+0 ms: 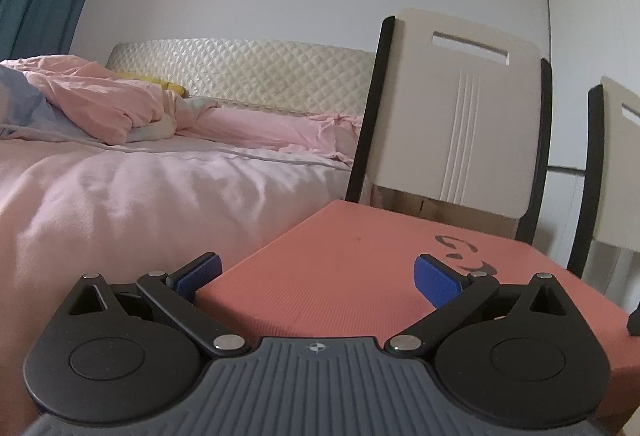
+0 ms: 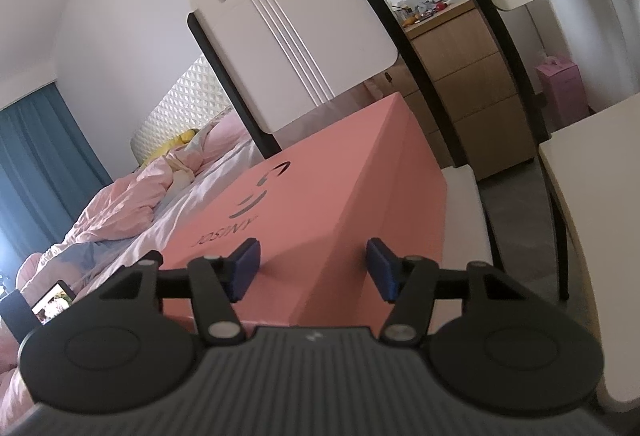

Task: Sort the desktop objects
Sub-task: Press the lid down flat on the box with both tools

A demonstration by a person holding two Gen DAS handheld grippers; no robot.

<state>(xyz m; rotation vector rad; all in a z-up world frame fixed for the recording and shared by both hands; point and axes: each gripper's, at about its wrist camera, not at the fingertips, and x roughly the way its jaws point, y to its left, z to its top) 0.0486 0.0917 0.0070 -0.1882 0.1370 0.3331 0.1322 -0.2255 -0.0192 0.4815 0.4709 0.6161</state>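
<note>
A large pink box (image 1: 360, 276) with a black logo on its lid stands on a white chair seat. It also shows in the right wrist view (image 2: 320, 195). My left gripper (image 1: 318, 276) is open, its blue pads (image 1: 436, 284) spread wide over the box's near left corner. My right gripper (image 2: 312, 270) is open, its blue pads (image 2: 244, 268) on either side of the box's near right corner edge. Neither holds anything.
A white chair back (image 1: 452, 107) with black rails rises behind the box. A bed (image 1: 140, 195) with pink bedding lies to the left. A second white chair (image 2: 592, 228) stands to the right, a wooden dresser (image 2: 472, 87) behind it. A lit phone (image 2: 54, 302) lies on the bed.
</note>
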